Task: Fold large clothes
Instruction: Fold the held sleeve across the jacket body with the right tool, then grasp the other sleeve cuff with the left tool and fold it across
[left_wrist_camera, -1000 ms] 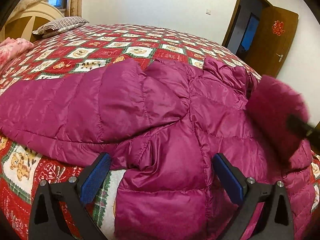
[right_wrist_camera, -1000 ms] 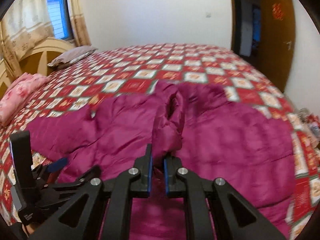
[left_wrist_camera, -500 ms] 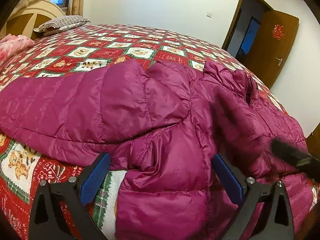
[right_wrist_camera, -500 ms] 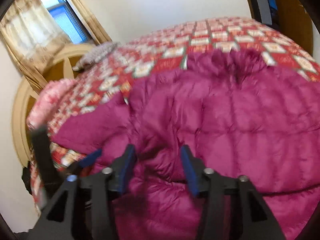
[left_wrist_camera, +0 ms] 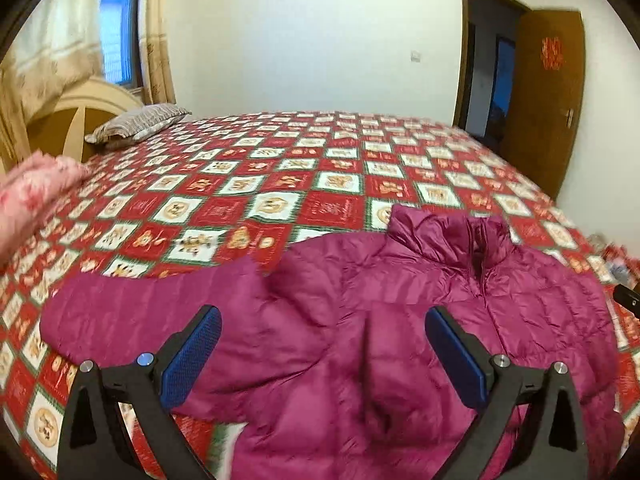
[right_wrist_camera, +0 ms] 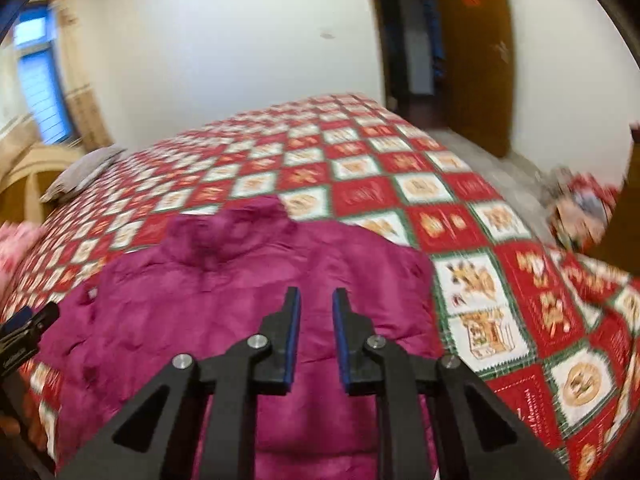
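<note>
The bed [left_wrist_camera: 320, 184] filled both views, covered by a red, white and green patchwork quilt of printed squares, flat and taut. The jacket [left_wrist_camera: 400, 340] lay on the near side of the bed, collar [left_wrist_camera: 452, 236] toward the far side: a magenta puffer, quilted in stitched bands, slick slightly shiny shell, soft and lofty. Its right side looked tucked in, since the right wrist view showed a straight edge with no sleeve sticking out; the left sleeve [left_wrist_camera: 140, 316] was spread out flat toward the left. My read: mid-fold, one side in, the other sleeve not yet folded. The next move probably called for the left claw [left_wrist_camera: 324, 356] to pinch that sleeve near the cuff and carry it across the body; the shell looked slippery and puffy, so a deep bite would be safer than a fingertip pinch. The left claw was wide apart, holding nothing, poised over the sleeve and chest. The right claw [right_wrist_camera: 316, 336] had a narrow gap between its blue pads, nothing in it, above the jacket body. A striped pillow [left_wrist_camera: 140, 124] sat by the headboard, with pink bedding [left_wrist_camera: 32, 192] at the left edge, blurred.
</note>
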Action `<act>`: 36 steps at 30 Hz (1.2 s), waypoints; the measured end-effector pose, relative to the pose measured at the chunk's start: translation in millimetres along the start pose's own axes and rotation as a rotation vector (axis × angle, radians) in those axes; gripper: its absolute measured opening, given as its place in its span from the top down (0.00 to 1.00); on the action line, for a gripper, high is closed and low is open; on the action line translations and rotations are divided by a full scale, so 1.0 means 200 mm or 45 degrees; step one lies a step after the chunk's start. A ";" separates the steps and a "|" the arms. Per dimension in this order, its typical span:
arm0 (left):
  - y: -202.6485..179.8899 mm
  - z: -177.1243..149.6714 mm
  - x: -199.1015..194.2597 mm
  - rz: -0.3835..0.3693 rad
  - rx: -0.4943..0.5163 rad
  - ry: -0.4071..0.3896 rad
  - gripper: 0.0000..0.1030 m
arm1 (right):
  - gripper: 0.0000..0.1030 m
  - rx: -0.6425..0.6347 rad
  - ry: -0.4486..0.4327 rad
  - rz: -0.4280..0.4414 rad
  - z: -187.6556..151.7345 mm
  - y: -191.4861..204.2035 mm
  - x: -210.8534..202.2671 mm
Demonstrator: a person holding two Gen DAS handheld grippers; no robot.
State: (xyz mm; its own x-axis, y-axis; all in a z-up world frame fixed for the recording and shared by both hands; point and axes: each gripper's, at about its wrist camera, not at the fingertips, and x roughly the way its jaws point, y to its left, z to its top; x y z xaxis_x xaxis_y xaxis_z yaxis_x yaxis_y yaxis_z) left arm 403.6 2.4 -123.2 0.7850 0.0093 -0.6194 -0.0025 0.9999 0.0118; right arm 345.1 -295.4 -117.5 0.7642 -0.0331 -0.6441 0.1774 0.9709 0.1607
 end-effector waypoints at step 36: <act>1.58 -0.36 0.16 0.548 -1.085 0.213 0.01 | 0.44 -0.121 0.124 -0.061 -0.24 0.01 0.29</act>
State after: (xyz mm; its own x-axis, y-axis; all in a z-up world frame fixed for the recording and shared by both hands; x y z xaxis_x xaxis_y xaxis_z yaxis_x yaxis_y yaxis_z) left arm 382.7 318.8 -196.6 0.5136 0.3113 -0.7995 -0.7692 0.5800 -0.2682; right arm 360.1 -284.2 -189.6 0.6915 -0.0610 -0.7197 0.1493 0.9870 0.0598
